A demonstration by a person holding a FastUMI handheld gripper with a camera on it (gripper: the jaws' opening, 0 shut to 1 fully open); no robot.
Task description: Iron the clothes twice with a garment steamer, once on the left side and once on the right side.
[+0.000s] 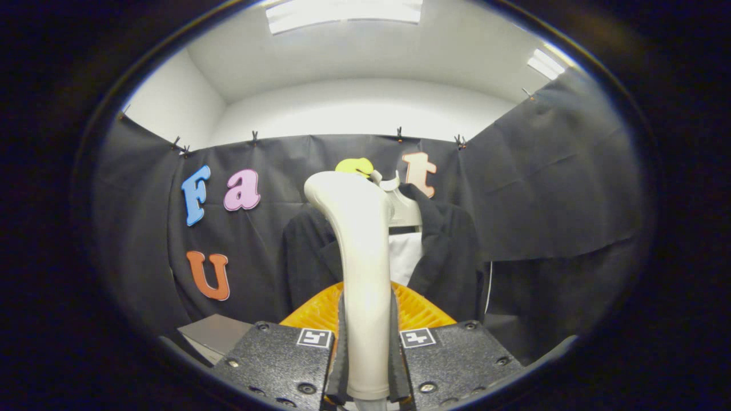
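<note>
Garment steamer (361, 251) upright between the fingers of the gripper (365, 354), clamped from both sides. Dark jacket (445, 251) hanging just beyond.

1. Far ahead, a pale hanger (403, 212) carries a dark jacket (451, 257) over a white shirt (406, 257).
2. Near left, a grey flat surface (214, 334), bare.
3. The gripper (367, 342) fingers clamp the garment steamer (360, 240) handle on both sides.

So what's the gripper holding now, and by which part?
The garment steamer, gripped by the lower end of its handle; both fingers of the gripper press its sides.
</note>
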